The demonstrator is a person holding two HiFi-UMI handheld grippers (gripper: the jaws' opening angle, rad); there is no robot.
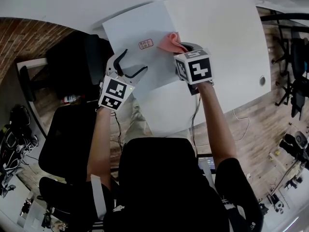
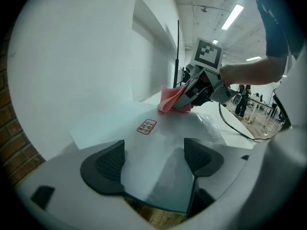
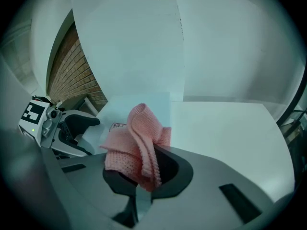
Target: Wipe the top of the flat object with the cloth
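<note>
The flat object is a pale, thin sheet (image 1: 137, 25) with a small red label (image 1: 146, 44), lying on the white table (image 1: 227, 42). A pink knitted cloth (image 1: 170, 41) is bunched in my right gripper (image 1: 186, 47), which is shut on it at the sheet's right edge. In the right gripper view the cloth (image 3: 136, 143) sticks up out of the jaws and hides their tips. My left gripper (image 1: 129, 66) is open at the sheet's near edge. In the left gripper view the sheet (image 2: 158, 143) lies between the spread pads (image 2: 103, 169), with the cloth (image 2: 169, 99) beyond the label (image 2: 147, 126).
The table's near edge runs just below the grippers. Black office chairs (image 1: 67, 144) stand at the left over a wood floor, and a thin cable (image 1: 241, 124) hangs off the table's right side. A round grommet (image 1: 262, 80) sits in the tabletop at the right.
</note>
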